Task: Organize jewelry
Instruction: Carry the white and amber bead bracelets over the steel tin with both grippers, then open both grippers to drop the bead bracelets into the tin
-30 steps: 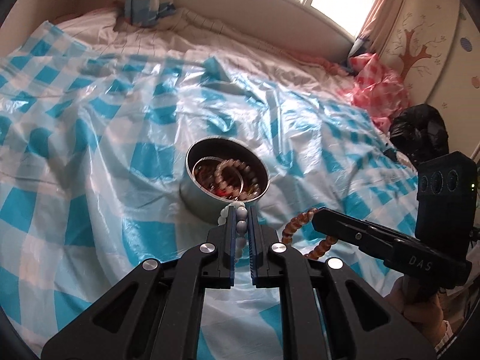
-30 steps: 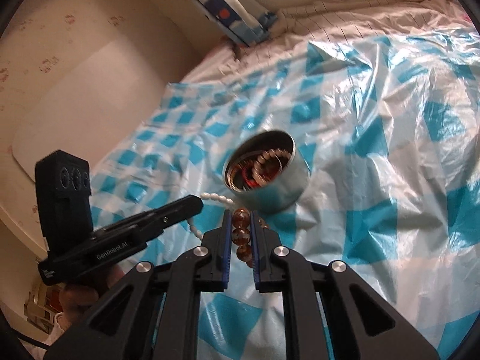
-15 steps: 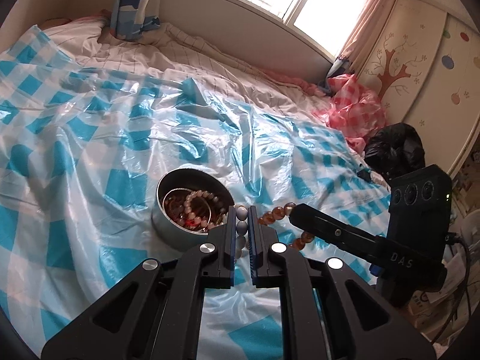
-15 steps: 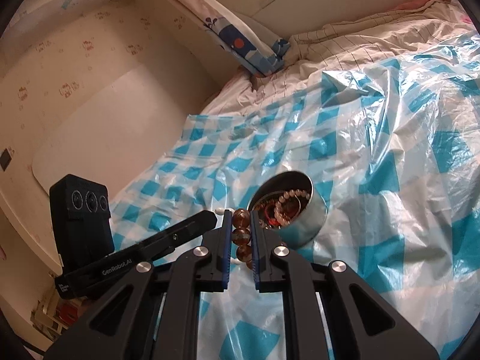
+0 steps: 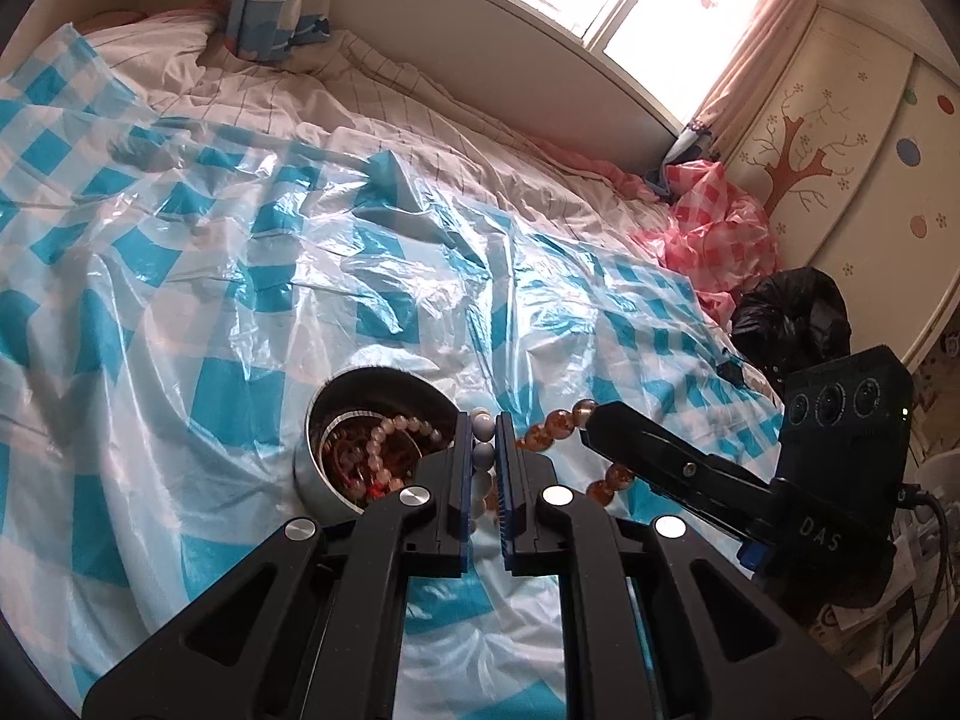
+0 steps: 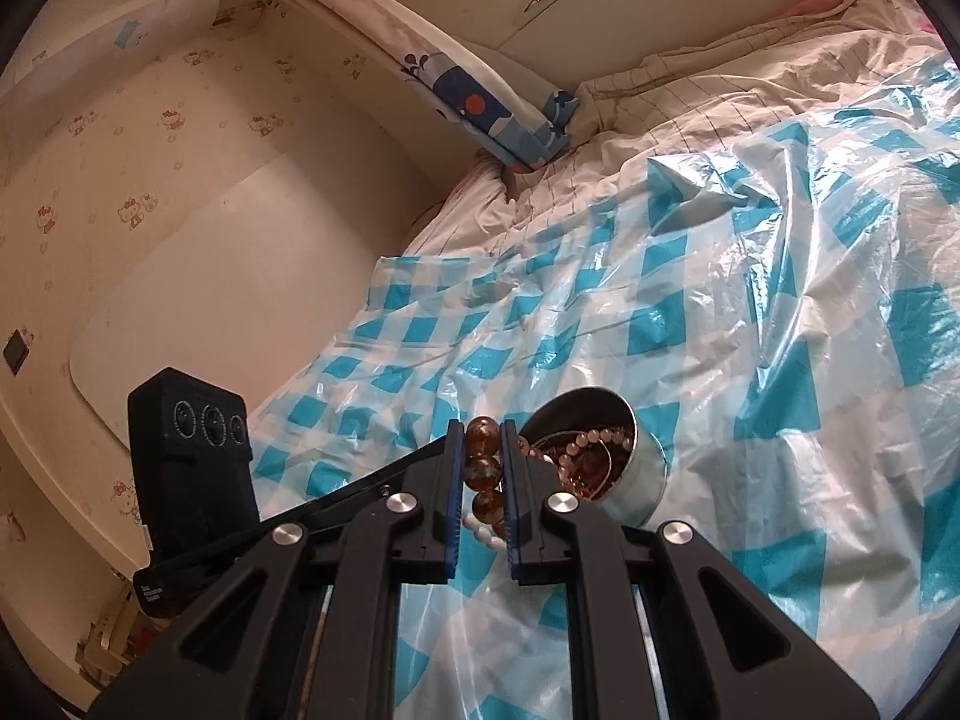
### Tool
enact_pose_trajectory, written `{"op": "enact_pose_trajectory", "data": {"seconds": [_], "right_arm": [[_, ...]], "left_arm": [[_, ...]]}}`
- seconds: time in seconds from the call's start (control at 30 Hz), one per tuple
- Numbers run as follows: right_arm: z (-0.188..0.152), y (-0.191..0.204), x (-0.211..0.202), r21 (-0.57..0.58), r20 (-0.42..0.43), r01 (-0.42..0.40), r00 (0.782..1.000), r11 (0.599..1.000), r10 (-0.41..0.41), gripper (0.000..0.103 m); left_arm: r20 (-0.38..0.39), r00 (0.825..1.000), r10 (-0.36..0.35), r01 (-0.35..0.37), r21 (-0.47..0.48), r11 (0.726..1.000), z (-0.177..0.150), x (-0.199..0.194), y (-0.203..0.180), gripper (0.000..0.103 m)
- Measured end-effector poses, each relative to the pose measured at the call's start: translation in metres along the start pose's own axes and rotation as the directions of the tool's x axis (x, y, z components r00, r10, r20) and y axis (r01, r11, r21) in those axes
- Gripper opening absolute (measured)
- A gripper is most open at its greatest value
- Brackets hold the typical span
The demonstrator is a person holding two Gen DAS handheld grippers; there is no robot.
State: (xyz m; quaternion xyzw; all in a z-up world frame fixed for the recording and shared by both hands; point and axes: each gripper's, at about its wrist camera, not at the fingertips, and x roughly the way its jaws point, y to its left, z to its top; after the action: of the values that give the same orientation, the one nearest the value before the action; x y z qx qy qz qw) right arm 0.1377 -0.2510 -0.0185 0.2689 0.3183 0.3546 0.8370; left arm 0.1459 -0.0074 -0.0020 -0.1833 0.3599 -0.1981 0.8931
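Observation:
A round metal tin (image 5: 312, 468) (image 6: 642, 474) holding several bead bracelets sits on the blue-and-white checked plastic sheet on the bed. My left gripper (image 5: 483, 420) is shut on a string of pale white beads (image 5: 482, 456), raised just right of the tin. My right gripper (image 6: 483, 429) is shut on a string of amber-brown beads (image 6: 483, 471), raised just left of the tin in its own view. In the left wrist view the amber beads (image 5: 552, 429) hang from the right gripper's tip (image 5: 600, 414). The white beads (image 6: 480, 531) show beneath the right gripper's fingers.
The plastic sheet (image 5: 180, 300) is crumpled over the bedding. A blue patterned pillow (image 5: 270, 0) leans at the headboard under the window. A pink checked bag (image 5: 714, 228) and a black bag (image 5: 792, 312) lie by the cabinet at the right.
Both grippers have lifted with their bead strings, and both views have tilted up. The tin now sits lower and to the side in each view.

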Motion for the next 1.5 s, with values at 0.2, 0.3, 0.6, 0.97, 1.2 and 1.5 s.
{"op": "enact_pose_trajectory", "data": {"seconds": [0.2,0.3,0.6,0.97,1.2,1.5], "right_arm": [[0.013,-0.006,0.016,0.019,0.002,-0.011,1.0,1.0,0.01,0.012],[0.016,-0.009,0.024,0.028,-0.006,-0.013,1.0,1.0,0.013,0.012],[0.013,-0.015,0.047,0.063,-0.059,-0.045,0.997,0.997,0.048,0.012],[0.004,-0.023,0.081,-0.02,-0.15,0.175,0.973,0.984,-0.176,0.013],[-0.005,-0.003,0.094,-0.169,-0.169,0.214,0.955,0.962,-0.242,0.032],[0.007,0.01,0.068,-0.277,0.01,0.408,0.907,0.87,-0.422,0.053]], "left_arm": [[-0.04,0.999,0.032,-0.034,-0.053,0.998,0.009,0.028,0.021,0.007],[-0.079,0.994,0.079,-0.085,-0.072,0.994,0.008,0.041,0.032,0.007],[-0.102,0.966,0.237,-0.243,-0.061,0.968,0.007,0.042,0.046,0.008],[-0.032,0.959,0.283,-0.285,-0.079,0.955,0.015,0.023,0.048,0.029],[-0.019,0.955,0.295,-0.295,-0.094,0.951,0.016,0.018,0.05,0.04],[-0.013,0.954,0.301,-0.3,-0.115,0.947,0.019,0.014,0.055,0.044]]}}
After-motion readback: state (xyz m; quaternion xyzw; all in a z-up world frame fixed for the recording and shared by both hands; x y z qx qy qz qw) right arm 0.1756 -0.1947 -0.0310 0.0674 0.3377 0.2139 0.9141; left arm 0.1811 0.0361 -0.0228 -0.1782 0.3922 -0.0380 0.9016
